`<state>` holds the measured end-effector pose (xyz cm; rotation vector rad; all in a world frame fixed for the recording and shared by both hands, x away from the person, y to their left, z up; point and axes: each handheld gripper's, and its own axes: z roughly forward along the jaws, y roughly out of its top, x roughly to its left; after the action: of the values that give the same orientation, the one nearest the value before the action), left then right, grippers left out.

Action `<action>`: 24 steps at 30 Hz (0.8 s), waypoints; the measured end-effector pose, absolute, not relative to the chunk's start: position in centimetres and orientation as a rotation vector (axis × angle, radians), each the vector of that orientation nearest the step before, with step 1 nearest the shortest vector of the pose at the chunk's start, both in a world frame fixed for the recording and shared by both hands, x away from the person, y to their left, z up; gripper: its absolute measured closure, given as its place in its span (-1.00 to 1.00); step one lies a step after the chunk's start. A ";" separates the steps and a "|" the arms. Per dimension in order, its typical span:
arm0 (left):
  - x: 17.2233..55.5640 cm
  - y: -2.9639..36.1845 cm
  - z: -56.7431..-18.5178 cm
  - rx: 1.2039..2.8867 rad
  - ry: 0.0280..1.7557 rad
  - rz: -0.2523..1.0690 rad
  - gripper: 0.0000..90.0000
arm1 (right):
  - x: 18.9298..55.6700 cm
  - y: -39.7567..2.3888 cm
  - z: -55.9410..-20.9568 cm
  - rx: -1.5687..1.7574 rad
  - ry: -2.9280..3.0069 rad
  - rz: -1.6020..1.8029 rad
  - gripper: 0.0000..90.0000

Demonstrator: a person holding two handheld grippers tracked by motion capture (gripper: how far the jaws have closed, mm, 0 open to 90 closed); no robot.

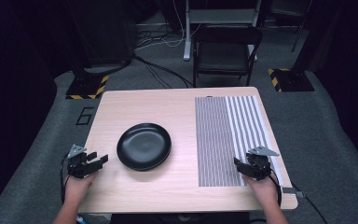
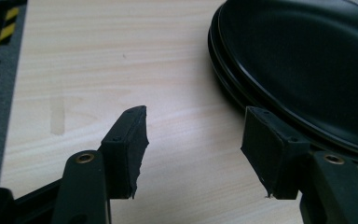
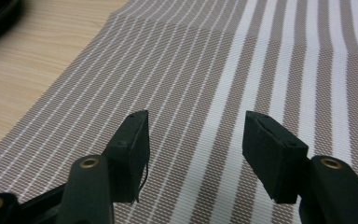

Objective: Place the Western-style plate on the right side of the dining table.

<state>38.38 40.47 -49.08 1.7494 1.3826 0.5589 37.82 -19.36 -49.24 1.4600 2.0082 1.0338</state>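
Care at the mat's (image 1: 230, 140) near edge — right tongs (image 1: 245, 167), part-spread and empty, should pinch low; left tongs (image 1: 96, 161), likewise empty, stay beside the plate (image 1: 144, 145)

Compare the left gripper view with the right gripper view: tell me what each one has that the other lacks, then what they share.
Left gripper view alone: most of the black plate, which looks like two plates stacked, plus grey floor with a black-and-yellow striped corner. Its left claw stands open over bare wood.

Right gripper view alone: the striped placemat, fine stripes changing to broad ones, with the right claw open above it.

Shared: the wooden table, a pair of black jaws with nothing between them, and some part of the plate.
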 end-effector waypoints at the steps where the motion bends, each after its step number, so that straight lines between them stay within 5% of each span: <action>1: 38.4 40.5 -48.9 1.756 1.378 0.556 -0.10 | 37.9 -19.1 -49.1 1.455 2.013 1.035 -0.08; 24: 38.8 40.5 -46.8 1.710 1.385 0.555 -0.14 | 40.0 -12.0 -47.1 1.358 2.048 1.091 -0.13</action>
<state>38.78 40.52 -46.82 1.7098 1.3850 0.5553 39.97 -12.03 -47.07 1.3583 2.0476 1.0913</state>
